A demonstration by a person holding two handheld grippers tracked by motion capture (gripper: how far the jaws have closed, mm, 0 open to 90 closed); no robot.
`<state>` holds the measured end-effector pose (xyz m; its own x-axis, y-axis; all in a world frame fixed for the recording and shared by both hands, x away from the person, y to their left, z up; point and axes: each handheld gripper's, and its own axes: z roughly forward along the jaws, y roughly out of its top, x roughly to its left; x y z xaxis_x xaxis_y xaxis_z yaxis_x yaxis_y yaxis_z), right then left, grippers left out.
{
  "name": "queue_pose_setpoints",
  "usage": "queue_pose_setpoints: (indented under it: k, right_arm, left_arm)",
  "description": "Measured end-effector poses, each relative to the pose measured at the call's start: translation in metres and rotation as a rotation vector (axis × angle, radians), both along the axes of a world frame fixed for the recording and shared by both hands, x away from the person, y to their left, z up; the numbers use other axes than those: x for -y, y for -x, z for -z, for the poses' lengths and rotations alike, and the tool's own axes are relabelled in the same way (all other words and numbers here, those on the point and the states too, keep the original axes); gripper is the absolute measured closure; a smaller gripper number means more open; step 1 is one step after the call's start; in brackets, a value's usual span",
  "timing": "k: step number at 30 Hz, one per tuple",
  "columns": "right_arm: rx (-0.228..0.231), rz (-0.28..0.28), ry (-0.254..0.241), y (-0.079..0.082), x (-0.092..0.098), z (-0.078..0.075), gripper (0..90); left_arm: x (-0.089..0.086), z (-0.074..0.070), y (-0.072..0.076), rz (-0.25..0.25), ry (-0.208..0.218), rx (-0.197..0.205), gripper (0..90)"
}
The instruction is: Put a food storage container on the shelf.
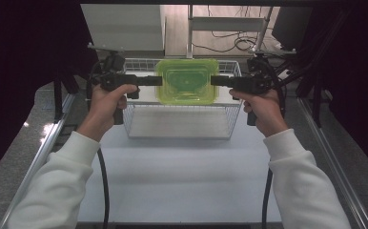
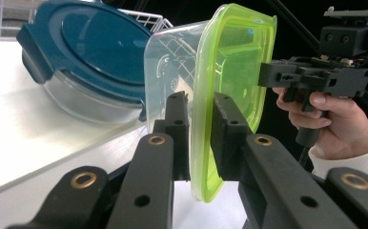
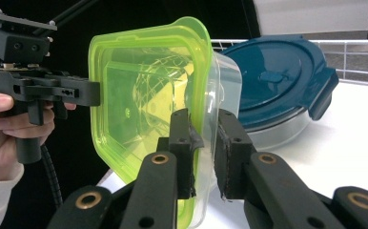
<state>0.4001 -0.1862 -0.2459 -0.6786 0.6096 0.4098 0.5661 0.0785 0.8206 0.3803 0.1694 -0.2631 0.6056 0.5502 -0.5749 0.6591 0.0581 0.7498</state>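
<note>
A clear food container with a lime-green lid (image 1: 187, 81) hangs in the air above a wire basket (image 1: 179, 136), held level between both grippers. My left gripper (image 1: 159, 80) is shut on the lid's left rim, and my right gripper (image 1: 214, 80) is shut on its right rim. In the left gripper view the jaws (image 2: 201, 102) pinch the green rim of the container (image 2: 230, 62), with the other gripper (image 2: 315, 76) clamped on the far edge. The right gripper view has its jaws (image 3: 203, 119) closed over the rim of the same container (image 3: 144, 90).
A round glass container with a dark blue lid (image 2: 91, 52) (image 3: 277, 76) lies tilted on the white surface beneath, by the basket's wire wall (image 2: 144, 16). The white table (image 1: 182, 181) stretches toward the person. Metal rails (image 1: 44, 148) line both sides.
</note>
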Motion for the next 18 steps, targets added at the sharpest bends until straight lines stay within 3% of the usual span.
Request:
queue_pose_setpoints:
  k: [8, 18]
  right_arm:
    - [-0.005, 0.009, -0.015, -0.011, -0.001, -0.006, 77.7]
    - [-0.026, 0.024, -0.015, -0.035, -0.007, -0.017, 77.8]
  left_arm:
    - [-0.002, -0.010, -0.012, -0.007, -0.004, -0.003, 78.8]
    - [-0.004, -0.016, -0.039, -0.040, 0.007, -0.039, 79.5]
